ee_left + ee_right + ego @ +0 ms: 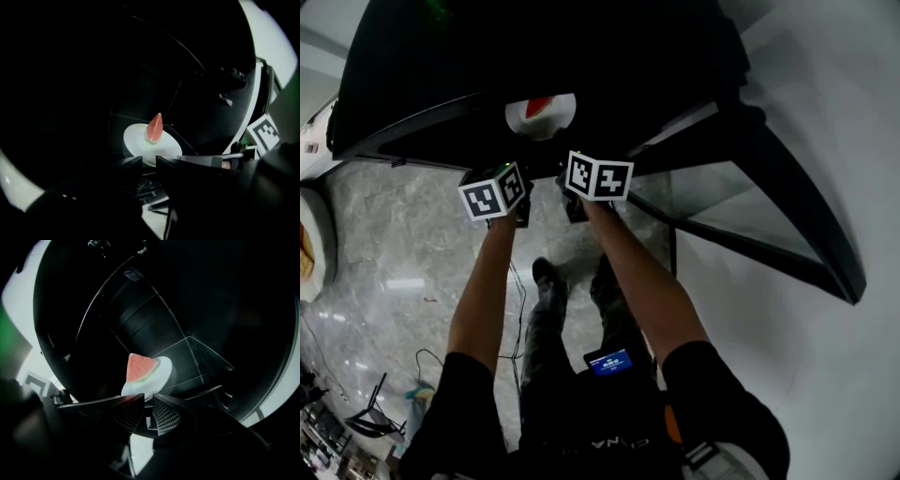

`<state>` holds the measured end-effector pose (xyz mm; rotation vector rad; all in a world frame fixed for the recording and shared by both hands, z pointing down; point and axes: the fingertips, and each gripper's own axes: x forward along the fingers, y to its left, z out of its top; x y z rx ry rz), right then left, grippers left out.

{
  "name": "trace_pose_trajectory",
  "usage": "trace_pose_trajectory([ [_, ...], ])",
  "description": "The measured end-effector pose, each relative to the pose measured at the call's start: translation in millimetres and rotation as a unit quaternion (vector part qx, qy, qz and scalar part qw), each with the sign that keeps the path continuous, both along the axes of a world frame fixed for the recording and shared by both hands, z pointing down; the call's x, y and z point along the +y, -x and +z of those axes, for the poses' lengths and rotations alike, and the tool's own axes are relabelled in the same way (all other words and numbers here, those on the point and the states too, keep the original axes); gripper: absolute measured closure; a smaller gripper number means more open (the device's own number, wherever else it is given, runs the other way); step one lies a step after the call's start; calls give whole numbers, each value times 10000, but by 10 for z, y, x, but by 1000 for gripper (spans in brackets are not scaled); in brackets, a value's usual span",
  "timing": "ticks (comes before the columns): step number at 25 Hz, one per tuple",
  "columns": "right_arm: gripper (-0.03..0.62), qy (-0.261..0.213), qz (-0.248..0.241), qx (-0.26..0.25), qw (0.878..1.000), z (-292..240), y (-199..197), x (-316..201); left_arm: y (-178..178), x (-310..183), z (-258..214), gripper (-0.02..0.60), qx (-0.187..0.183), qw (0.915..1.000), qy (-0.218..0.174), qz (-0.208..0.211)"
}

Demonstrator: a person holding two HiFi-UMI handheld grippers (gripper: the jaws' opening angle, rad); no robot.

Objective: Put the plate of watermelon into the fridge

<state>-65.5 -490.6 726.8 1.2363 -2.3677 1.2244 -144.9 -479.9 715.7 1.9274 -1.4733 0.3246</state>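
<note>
The left gripper is seen with its jaws drawn almost together, only a narrow slit left between them, and the near rim of a white plate is caught in that slit. The right gripper is clamped in the same way on the near rim of the same plate, with its ridged pads showing just below the edge. A single wedge of watermelon — red flesh, pale green rind at the base — is stood on the plate with its tip pointing up. The plate is held by both grippers inside the dark opening of the fridge. A glass shelf is seen just beside and beyond it, though whether the plate rests on anything cannot be told. In the head view, the left marker cube and the right marker cube are seen side by side just below the plate, with bare forearms stretched out behind them. A white panel is seen at the right, and a grey marbled floor is spread out below.
</note>
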Motion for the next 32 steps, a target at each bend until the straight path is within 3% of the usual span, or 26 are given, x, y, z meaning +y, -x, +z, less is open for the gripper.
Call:
trace_pose_trajectory([
  [3,533,-74,-20,140,9999,5,-21,-37,-60,-58,-2,491,-273,9995,3,146],
  [7,533,-52,-47,345,9994,0,-17,-121,-54,-118,3,492,-208,9997,26,156],
  [15,534,43,-26,789,9969,-21,11,-340,-46,-306,5,492,-456,9983,252,266],
  [24,534,49,-157,907,9957,-40,63,-501,-1,-490,0,492,-452,9981,260,335],
  [32,534,-79,-206,838,9962,-347,-89,-201,-270,-158,-364,534,382,9977,-192,535],
])
